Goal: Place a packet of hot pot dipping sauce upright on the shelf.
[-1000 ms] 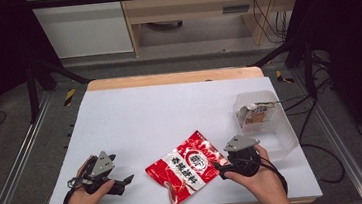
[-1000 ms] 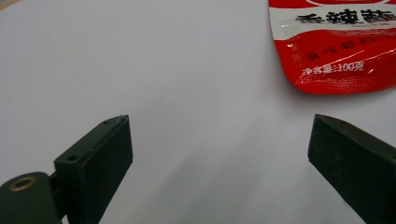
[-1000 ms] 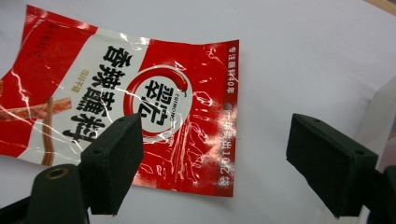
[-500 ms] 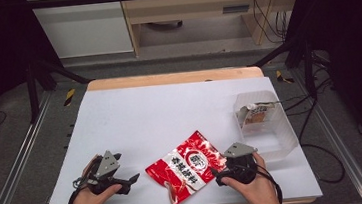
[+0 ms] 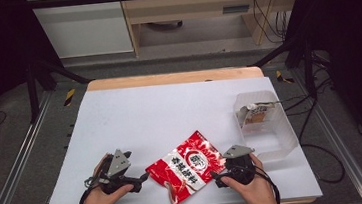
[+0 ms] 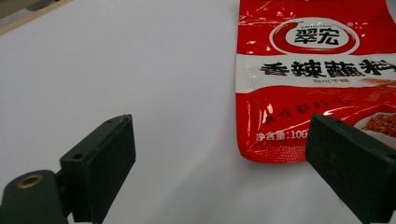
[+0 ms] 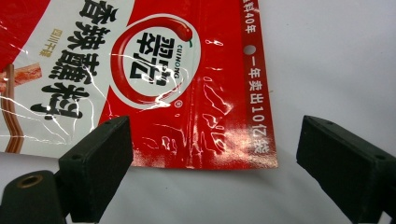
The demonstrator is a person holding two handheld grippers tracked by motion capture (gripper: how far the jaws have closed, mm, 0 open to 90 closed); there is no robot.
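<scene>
A clear plastic bin (image 5: 266,124) stands on the white table (image 5: 170,113) near its right edge, with a small brown and white packet (image 5: 255,115) lying inside it toward the far end. Beyond the table's far wooden edge stands a pale wooden bench (image 5: 185,6), and beside that, to its left, a white cabinet (image 5: 81,28). Dark cables (image 5: 318,139) trail over the grey floor to the right of the table.

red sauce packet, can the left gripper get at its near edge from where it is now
Probably yes. The left gripper is open beside the red sauce packet, with bare white table between them and nothing blocking. The packet lies flat, though, so pinching its edge may be fiddly.
</scene>
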